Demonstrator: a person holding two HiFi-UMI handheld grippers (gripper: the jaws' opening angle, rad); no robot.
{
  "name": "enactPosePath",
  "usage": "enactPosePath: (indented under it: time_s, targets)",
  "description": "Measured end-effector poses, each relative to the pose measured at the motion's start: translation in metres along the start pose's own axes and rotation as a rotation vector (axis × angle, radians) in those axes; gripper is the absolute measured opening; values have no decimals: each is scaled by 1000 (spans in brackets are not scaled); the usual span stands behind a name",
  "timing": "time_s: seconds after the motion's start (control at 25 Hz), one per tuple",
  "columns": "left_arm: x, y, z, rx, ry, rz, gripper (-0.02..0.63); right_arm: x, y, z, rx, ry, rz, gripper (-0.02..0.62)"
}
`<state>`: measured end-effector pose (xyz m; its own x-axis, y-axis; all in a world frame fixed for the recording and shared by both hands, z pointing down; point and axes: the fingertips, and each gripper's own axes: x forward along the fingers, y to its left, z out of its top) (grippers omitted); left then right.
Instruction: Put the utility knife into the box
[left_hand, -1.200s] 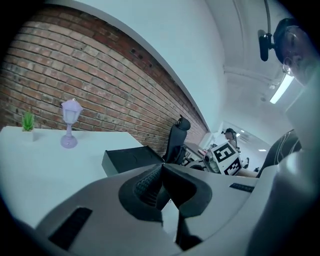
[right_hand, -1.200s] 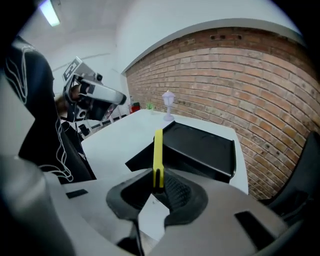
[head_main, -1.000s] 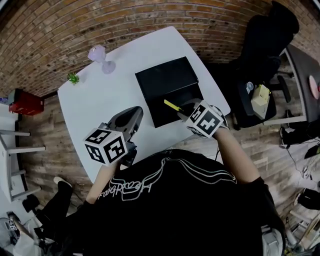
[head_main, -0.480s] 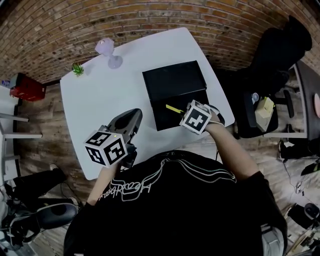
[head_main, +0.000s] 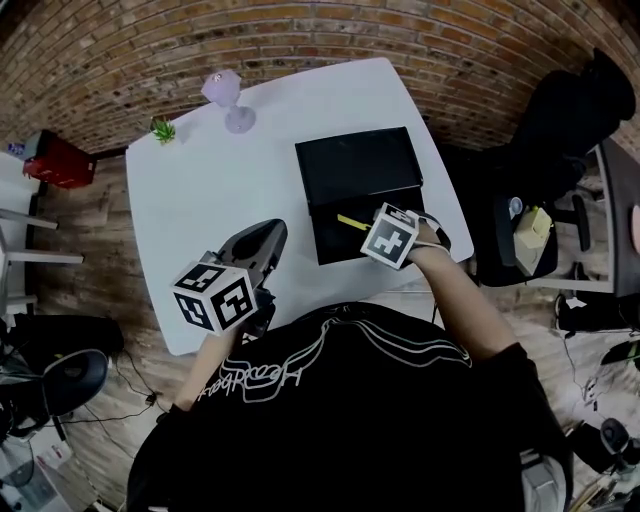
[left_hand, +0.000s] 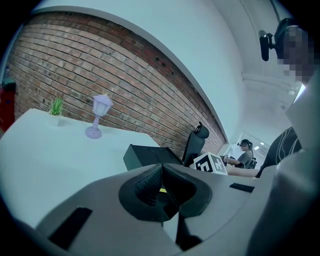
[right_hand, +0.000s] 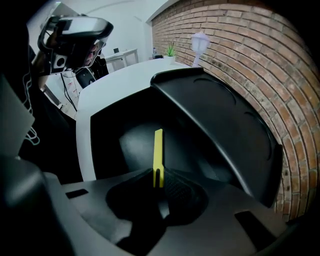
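Two hand-held grippers in view. Right hand-held gripper (right_hand: 159, 184): jaws nearly closed, pinched on the near end of a thin yellow utility knife (right_hand: 158, 152). Knife sticks straight fwd from the jaws, edge-on, far end over the inside of the open black box (right_hand: 107, 137). Can't tell if the tip touches the box floor. Box lid (right_hand: 220, 120) is tipped back on the right gripper's right, toward the brick wall (right_hand: 260, 60).

Head view: right gripper sits at the near edge of the box, knife (head_main: 350, 221) angled across the box's open half, lid (head_main: 358, 165) on the far side.

Left hand-held gripper (left_hand: 161, 181): jaws closed together, nothing betw. them. It is held low over the white worktop (head_main: 200, 190), well left of the box, w/ no contact seen.

Far end of worktop: purple lamp-shaped ornament (head_main: 228, 100), small green plant (head_main: 162, 129) near the corner. Black chair (head_main: 560, 130) off the worktop's right side.
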<state>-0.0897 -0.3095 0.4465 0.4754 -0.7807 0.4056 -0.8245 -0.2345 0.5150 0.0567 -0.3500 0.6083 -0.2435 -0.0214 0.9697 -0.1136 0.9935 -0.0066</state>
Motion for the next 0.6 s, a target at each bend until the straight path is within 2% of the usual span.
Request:
enactPosePath:
  time_s: [0.24, 0.44, 0.52, 0.6]
  targets:
    - [1, -3, -2, 4, 5, -4, 32, -2, -4, 0, 2, -6, -16, 84]
    - [2, -4, -3, 9, 11, -7, 32, -9, -10, -6, 64, -20, -28, 190]
    - [2, -7, -4, 12, 16, -12, 32, -14, -7, -5, 86, -49, -17, 231]
    - [3, -11, -4, 18, 23, -19, 32, -23, -3, 1, 101, -105, 5, 244]
